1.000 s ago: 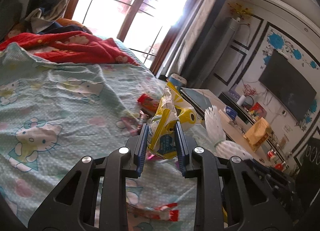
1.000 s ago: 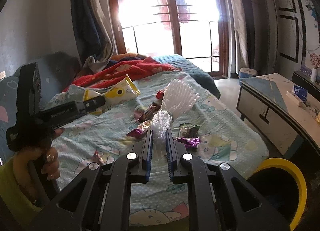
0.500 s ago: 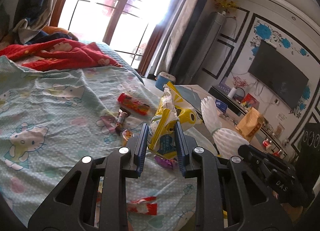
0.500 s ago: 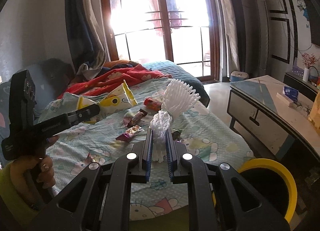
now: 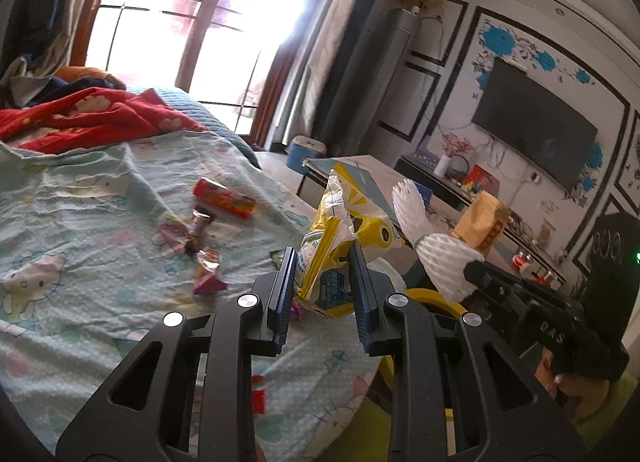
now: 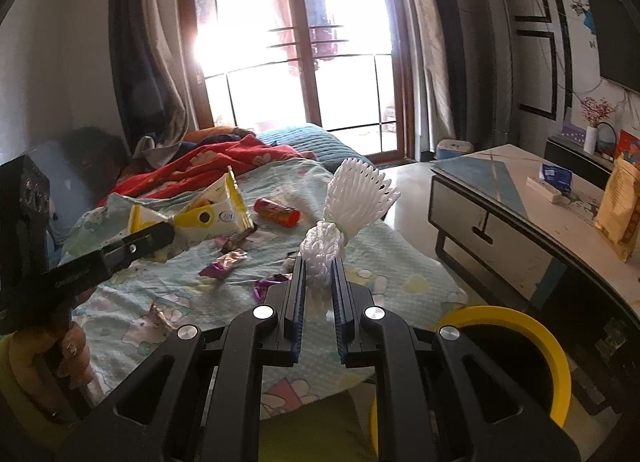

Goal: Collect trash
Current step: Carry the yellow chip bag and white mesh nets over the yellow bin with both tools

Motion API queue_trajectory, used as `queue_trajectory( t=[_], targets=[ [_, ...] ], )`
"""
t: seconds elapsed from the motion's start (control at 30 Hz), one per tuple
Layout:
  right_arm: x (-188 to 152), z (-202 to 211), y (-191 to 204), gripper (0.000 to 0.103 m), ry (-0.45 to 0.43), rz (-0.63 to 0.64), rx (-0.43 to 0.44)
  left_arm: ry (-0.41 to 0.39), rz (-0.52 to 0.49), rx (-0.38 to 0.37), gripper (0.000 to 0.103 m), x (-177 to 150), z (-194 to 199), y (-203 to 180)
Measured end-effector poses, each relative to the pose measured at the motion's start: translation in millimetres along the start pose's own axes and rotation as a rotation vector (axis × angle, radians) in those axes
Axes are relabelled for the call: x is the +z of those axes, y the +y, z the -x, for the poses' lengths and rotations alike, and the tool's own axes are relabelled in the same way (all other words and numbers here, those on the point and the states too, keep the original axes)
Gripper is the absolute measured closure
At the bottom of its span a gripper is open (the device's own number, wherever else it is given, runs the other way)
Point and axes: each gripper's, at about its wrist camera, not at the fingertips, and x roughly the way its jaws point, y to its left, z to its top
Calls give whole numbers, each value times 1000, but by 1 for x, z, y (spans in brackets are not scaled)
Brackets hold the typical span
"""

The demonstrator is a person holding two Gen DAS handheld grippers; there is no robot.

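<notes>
Both grippers are loaded rn. Our left gripper (image 5: 322,286) is clamped on the yellow bag (image 5: 340,246), pinched near its lower end w/ the open crinkled top sticking up past the jaws. Our right gripper (image 6: 319,286) is shut on the foam net (image 6: 332,238), squeezing the bunched end while the fanned end flares out above. Both are held up off the bed (image 6: 380,262), near its edge. Judging by looks: bag is thin film, basically weightless, slick and floppy, so we'd grab a folded or doubled bit, otherwise it slides out. Net is soft and springy, crushes easy, no real way to break it, and the knotted waist is the best bite. The bin (image 6: 520,326), yellow rim, sits just below on the floor beside the bed, prob the drop spot. Further out on the sheet there's still a red wrapper (image 6: 277,212), a purple wrapper (image 6: 224,264) and a brown bar (image 6: 239,240), all light crinkly stuff, best pinched at a twisted end imo.
</notes>
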Motion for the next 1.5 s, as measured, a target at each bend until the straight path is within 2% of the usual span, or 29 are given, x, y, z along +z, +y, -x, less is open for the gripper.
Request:
queue_trajectory(
  t=[0.77, 1.5],
  targets=[
    [-22, 27, -71, 90, 8, -102, -140, 103, -154, -75, 83, -36, -28, -60],
    [-46, 32, -112, 90, 76, -173, -174, 211, -281, -112, 83, -67, -59, -102]
  ],
)
